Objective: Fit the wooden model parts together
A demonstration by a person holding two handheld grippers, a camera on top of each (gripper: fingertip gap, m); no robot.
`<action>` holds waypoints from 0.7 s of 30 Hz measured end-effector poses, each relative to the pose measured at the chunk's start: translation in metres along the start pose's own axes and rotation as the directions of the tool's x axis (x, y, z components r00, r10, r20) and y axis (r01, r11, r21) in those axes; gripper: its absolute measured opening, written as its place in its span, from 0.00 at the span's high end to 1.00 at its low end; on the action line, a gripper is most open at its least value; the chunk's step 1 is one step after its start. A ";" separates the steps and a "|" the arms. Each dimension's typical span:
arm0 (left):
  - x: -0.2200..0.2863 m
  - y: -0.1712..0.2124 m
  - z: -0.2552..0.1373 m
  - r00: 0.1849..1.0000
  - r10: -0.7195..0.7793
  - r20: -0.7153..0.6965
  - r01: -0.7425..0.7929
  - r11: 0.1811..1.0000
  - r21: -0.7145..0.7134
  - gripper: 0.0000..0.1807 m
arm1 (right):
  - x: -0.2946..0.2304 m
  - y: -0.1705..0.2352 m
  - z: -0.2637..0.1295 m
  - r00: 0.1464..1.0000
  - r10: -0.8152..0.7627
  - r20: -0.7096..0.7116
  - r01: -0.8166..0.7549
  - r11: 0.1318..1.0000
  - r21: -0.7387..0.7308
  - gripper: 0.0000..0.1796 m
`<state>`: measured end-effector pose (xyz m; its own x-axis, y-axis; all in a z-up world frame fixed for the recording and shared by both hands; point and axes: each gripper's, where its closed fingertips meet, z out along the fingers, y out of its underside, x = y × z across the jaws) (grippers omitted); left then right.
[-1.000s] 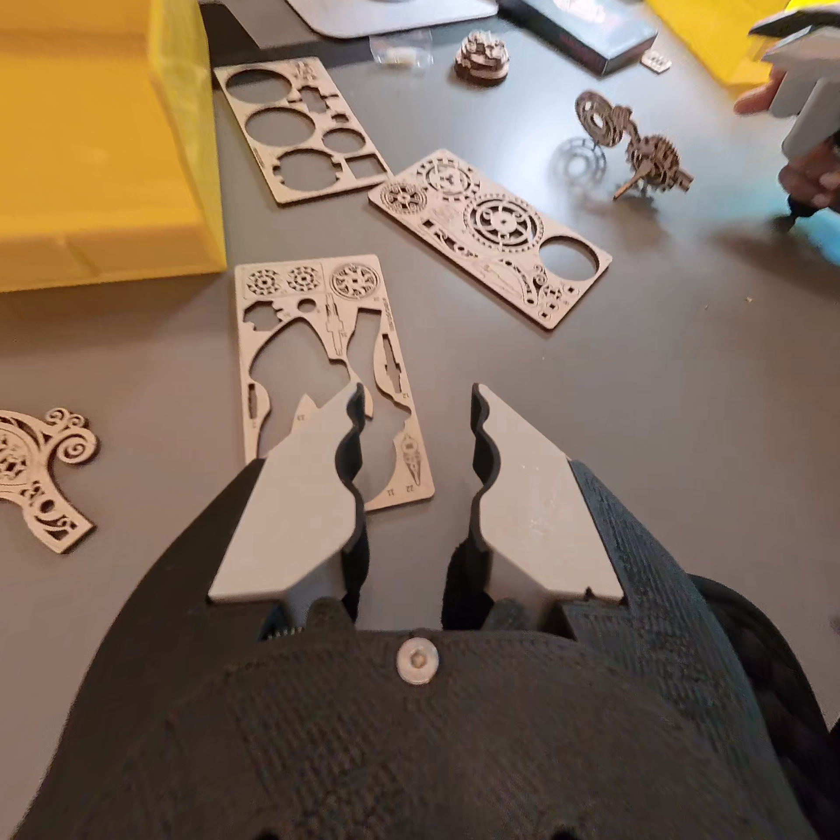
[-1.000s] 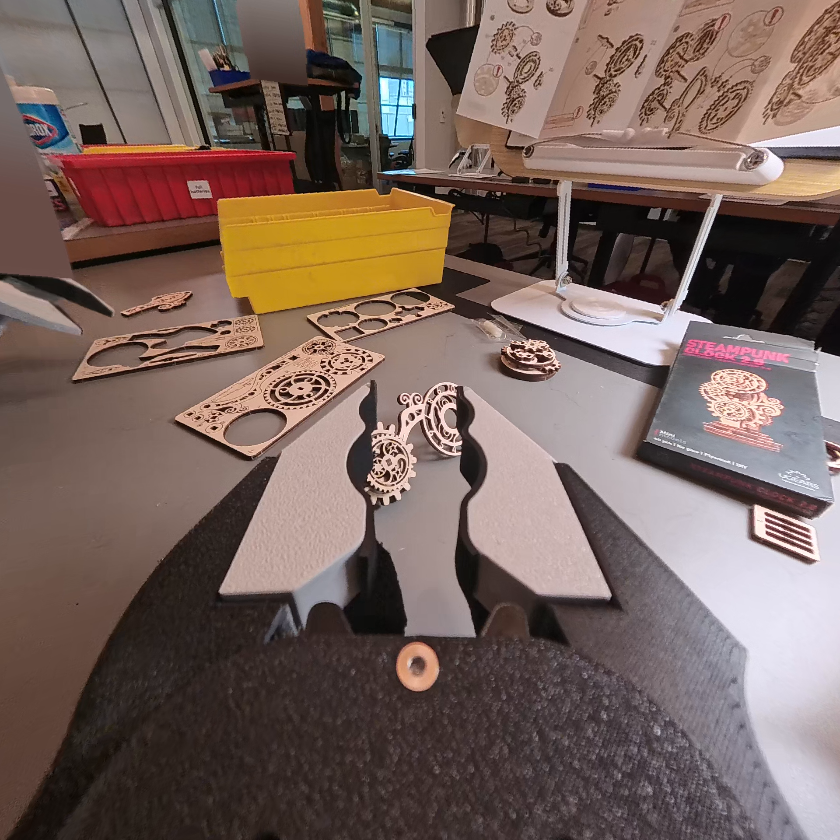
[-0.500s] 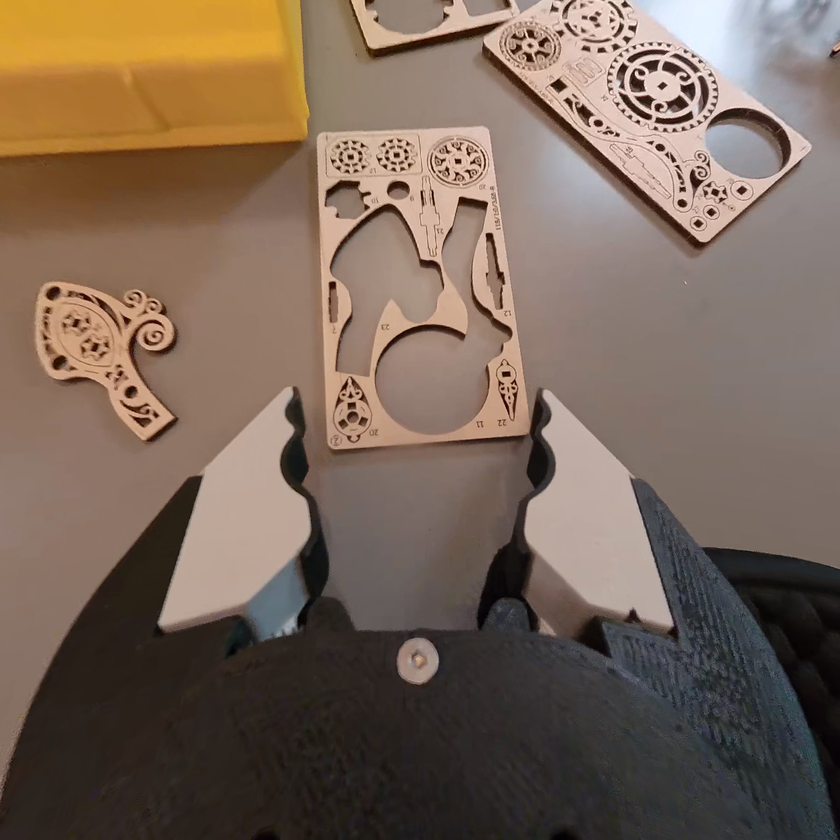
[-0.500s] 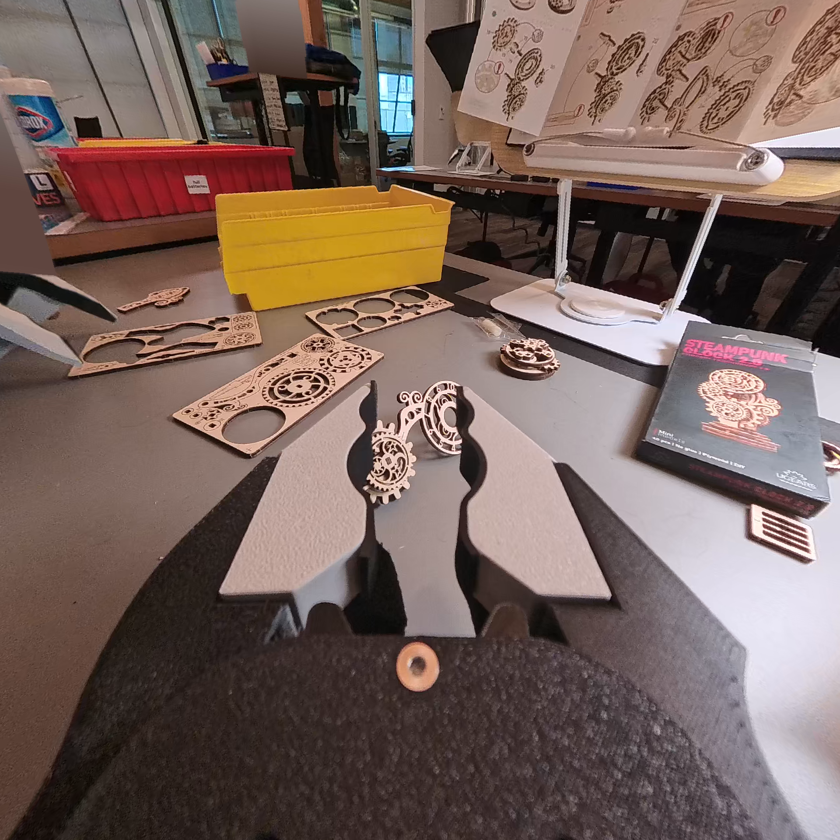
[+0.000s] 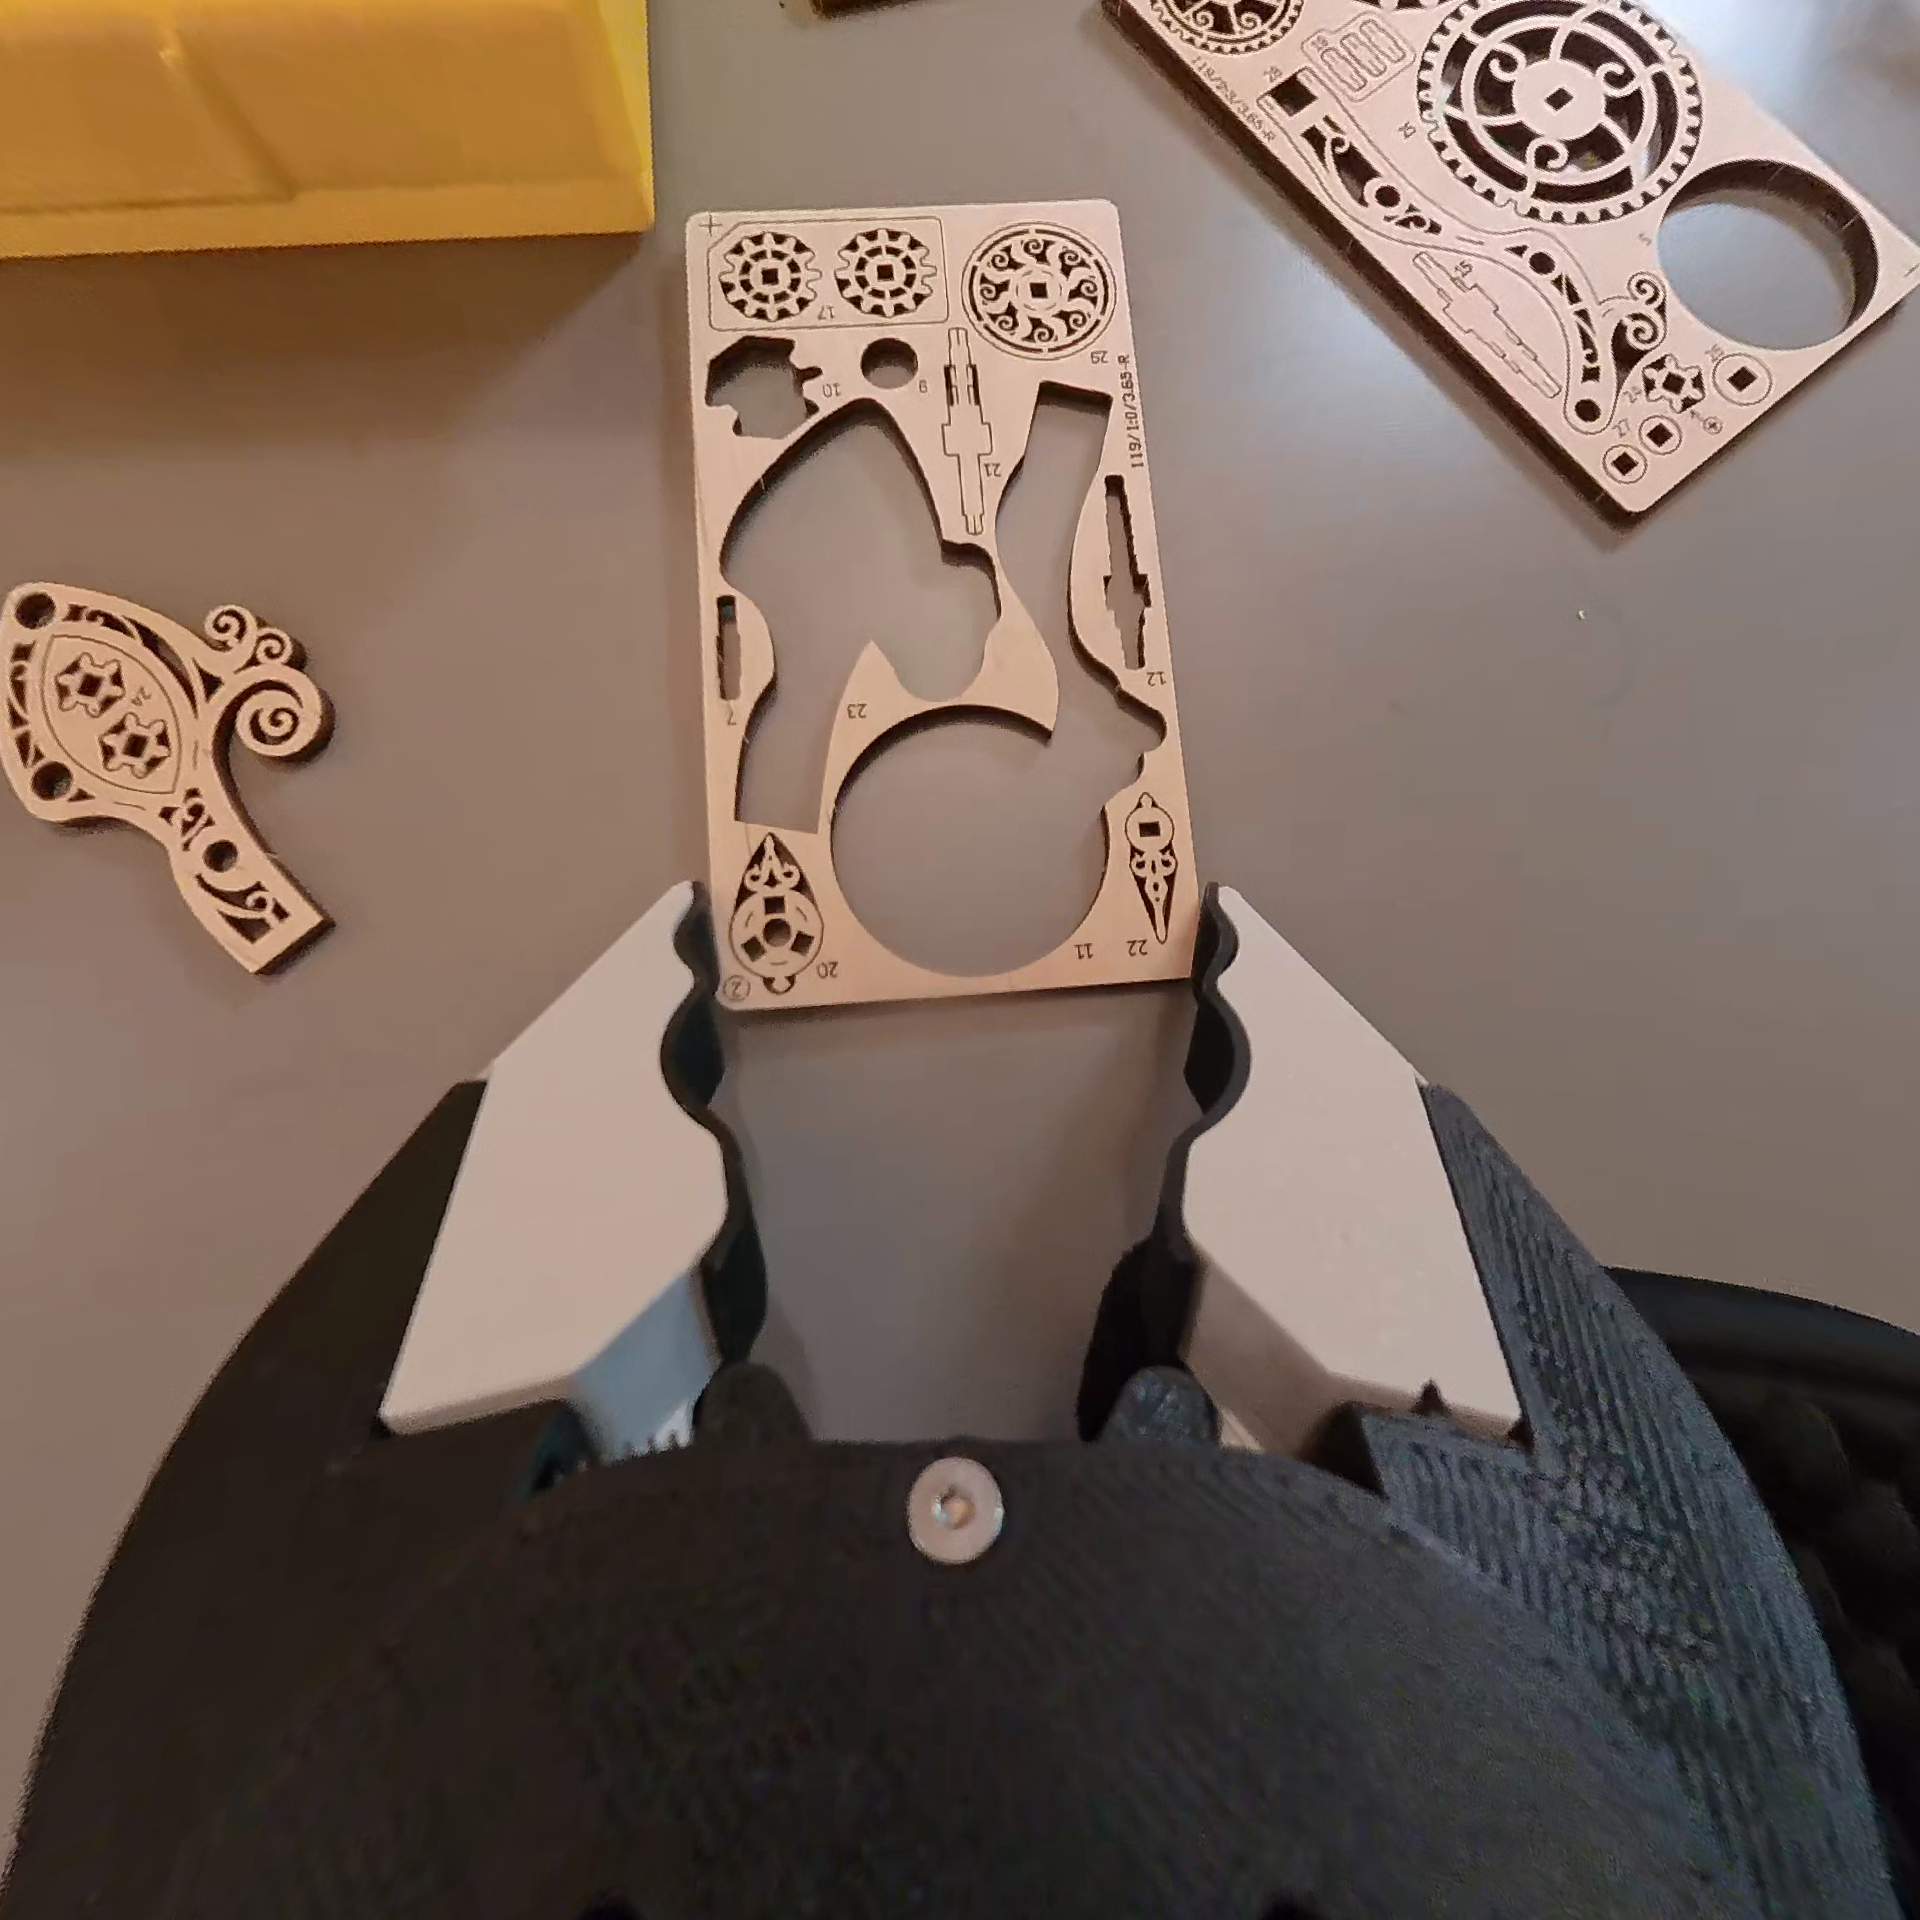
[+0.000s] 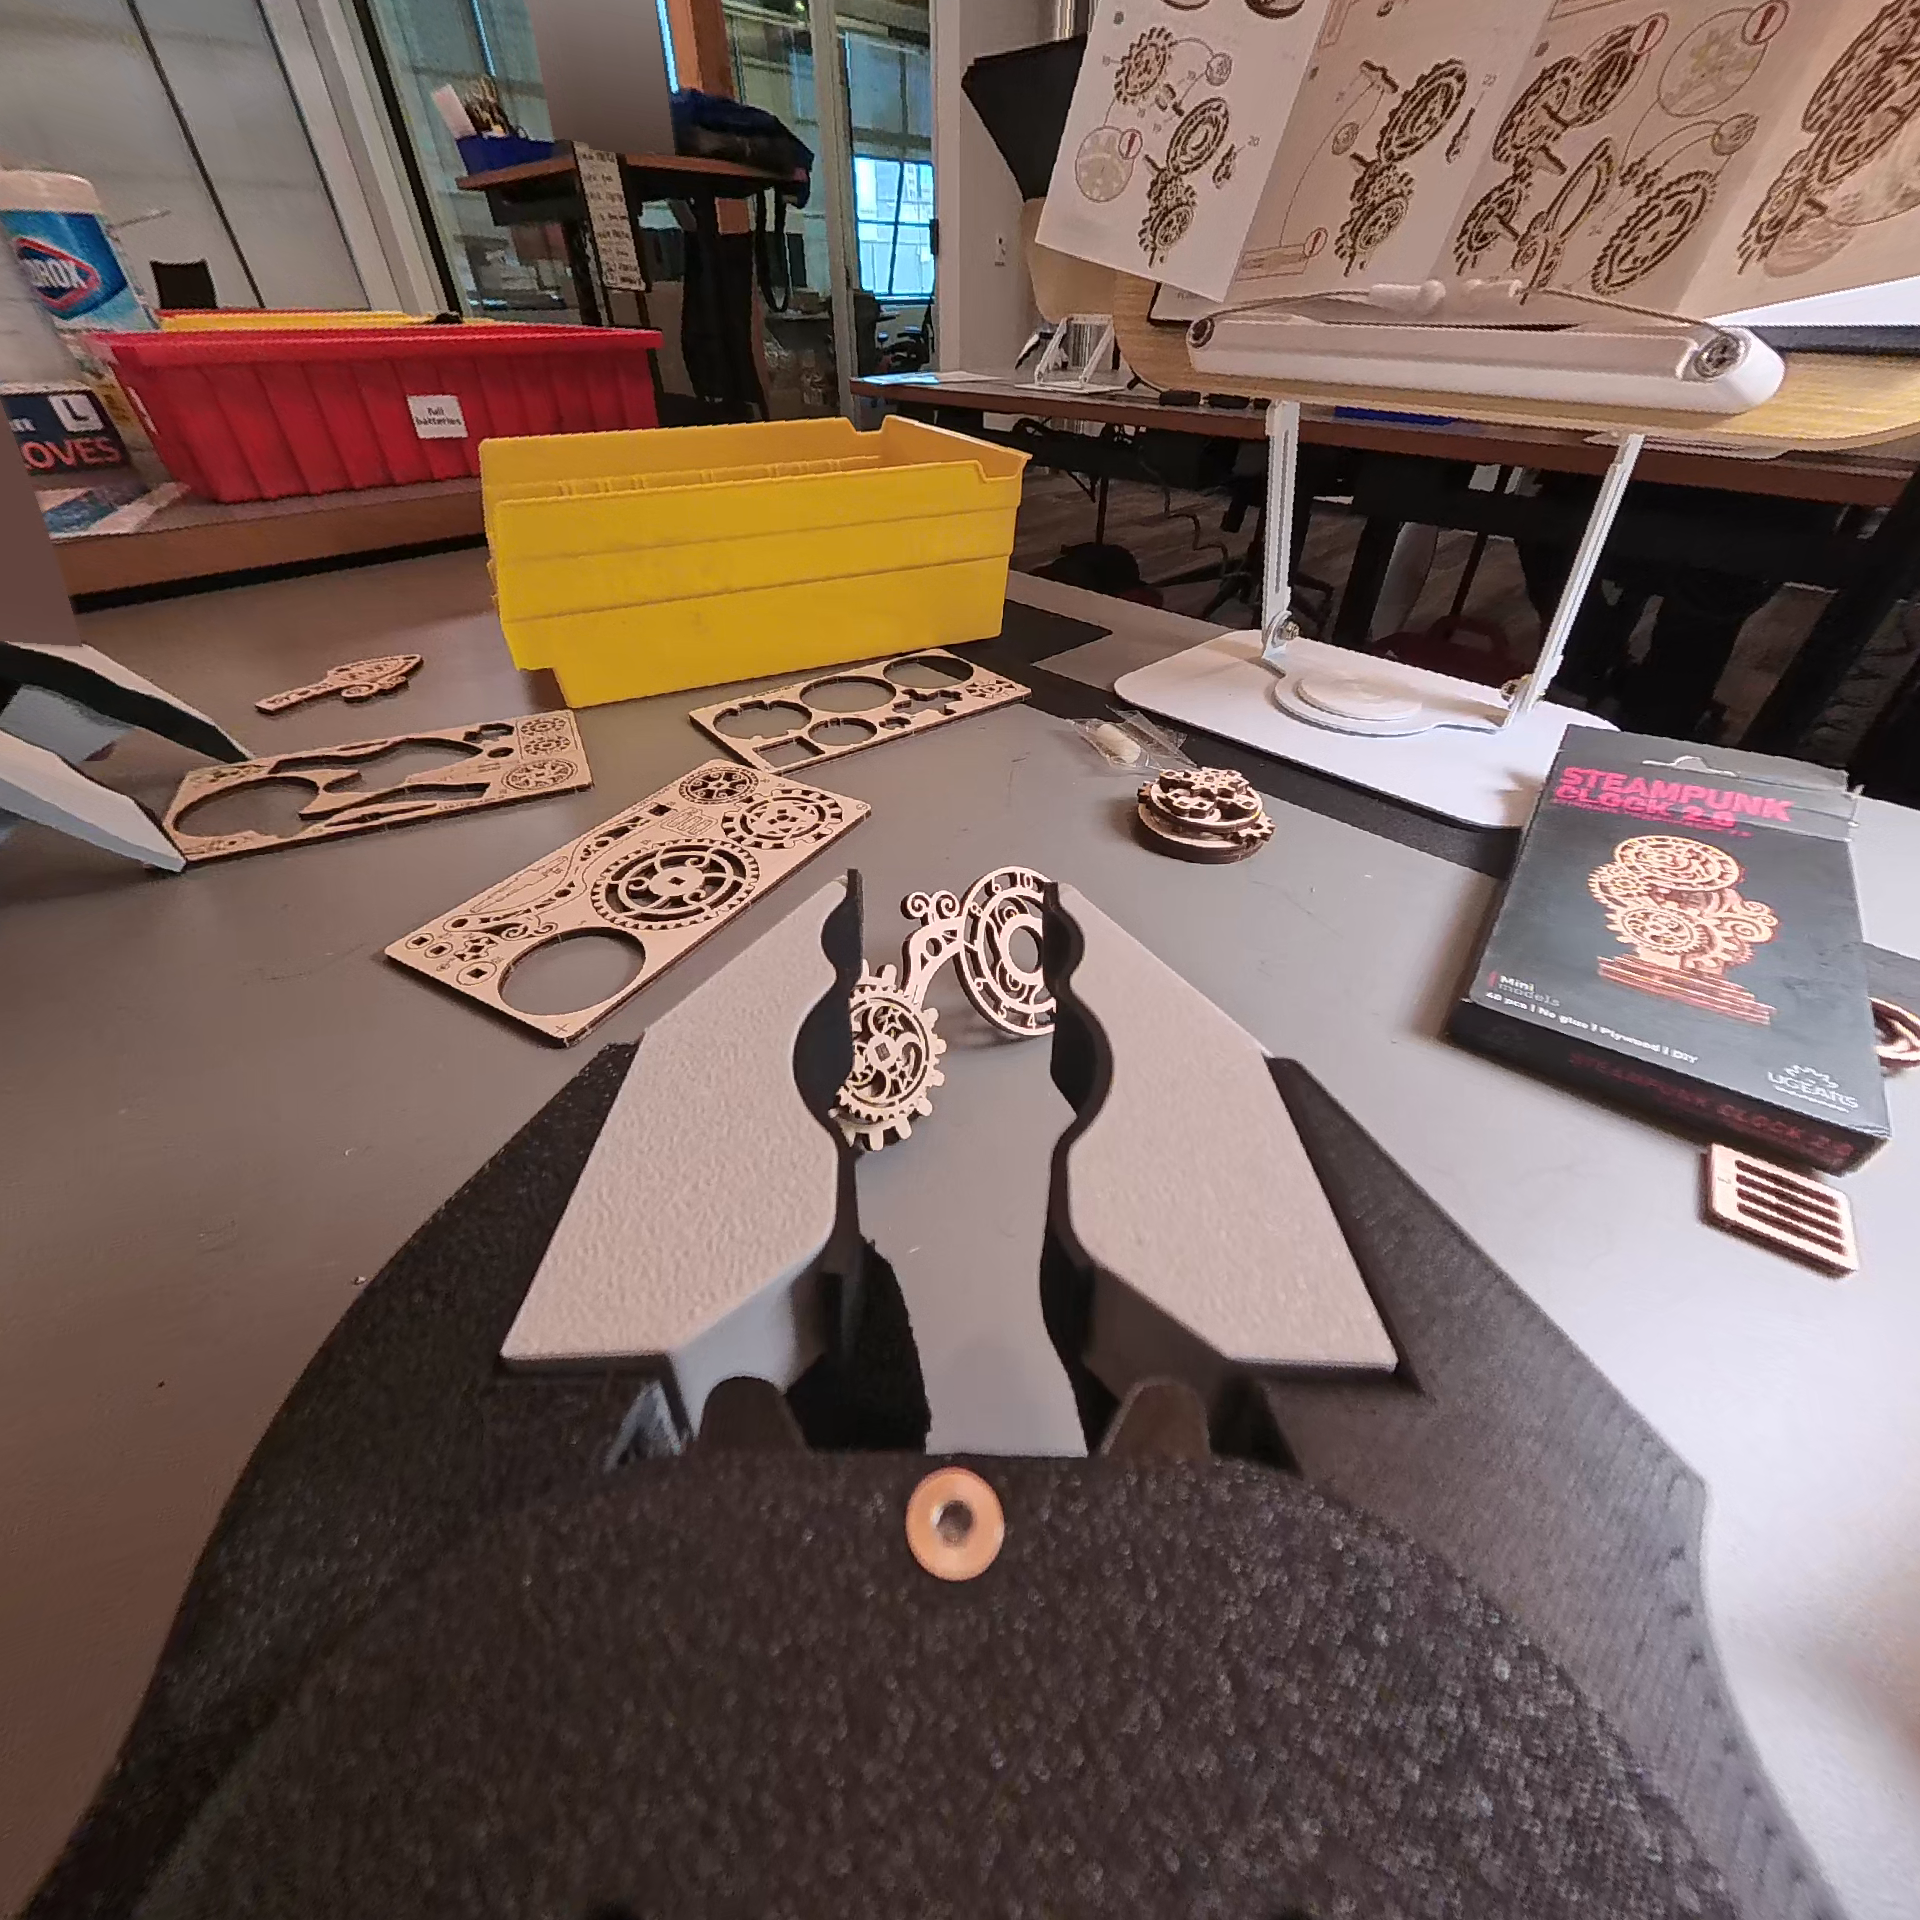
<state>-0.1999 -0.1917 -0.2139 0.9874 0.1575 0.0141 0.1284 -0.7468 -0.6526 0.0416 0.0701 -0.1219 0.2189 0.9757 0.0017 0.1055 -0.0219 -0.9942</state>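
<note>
left fingers (image 5: 623,1122): spread wide, nothing between them; left gripper (image 5: 951,935) hangs over the near short edge of a pale laser-cut plywood sheet with big cut-out holes (image 5: 935,613), one tip beside each near corner, contact not clear
left view, sheet: flat on grey table (image 5: 1455,935); most large parts already popped out, small gears, pins and two teardrop pieces still in it
left view, loose part: pale wooden fretwork bracket with scrolls (image 5: 156,769), flat on table, well left of sheet
left view, other: second plywood sheet with large gear ring and round hole (image 5: 1538,229) top right; yellow plastic bin (image 5: 312,114) top left
right fingers (image 6: 717,1143): partly spread; right gripper (image 6: 951,966) frames a small assembled wooden gear-and-ring piece (image 6: 940,997); gear sits against the left pad, ring near the right one, cannot tell if it's truly pinched
right view, assembly: upright, low over table; whether it rests on it is hidden
right view, other: round stacked wooden gear sub-assembly (image 6: 1205,810) beyond; black kit box (image 6: 1683,935) right; small slatted wooden square (image 6: 1782,1205) beside box; white stand holding instruction sheets (image 6: 1455,353) behind; third plywood sheet with round holes (image 6: 862,707) by bin; red crate (image 6: 364,405) far back
step (judged): left going for the sheet, right keeping the assembly ready
risk: thin flat sheet, tips may skid off edges or push it away; closing hard could snap the narrow webs or parts still in it
risk, right: loose hold, assembly could tip or drop if moved
</note>
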 end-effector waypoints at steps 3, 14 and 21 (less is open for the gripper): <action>0.002 0.000 0.000 1.000 -0.006 0.017 0.006 1.000 -0.007 0.49 | 0.000 0.000 0.000 1.000 0.000 -0.001 0.000 1.000 0.000 0.82; 0.012 0.001 0.001 0.998 -0.048 0.030 0.049 0.999 -0.017 0.49 | 0.001 0.000 0.000 1.000 0.003 -0.002 -0.003 1.000 -0.002 0.82; 0.015 0.001 0.000 0.998 -0.055 0.031 0.055 0.998 -0.014 0.49 | 0.001 0.000 0.000 1.000 0.003 0.000 -0.003 1.000 -0.003 0.82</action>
<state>-0.1852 -0.1901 -0.2146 0.9756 0.2182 0.0261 0.1839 -0.7457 -0.6404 0.0419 0.0707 -0.1222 0.2197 0.9756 -0.0016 0.1076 -0.0258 -0.9939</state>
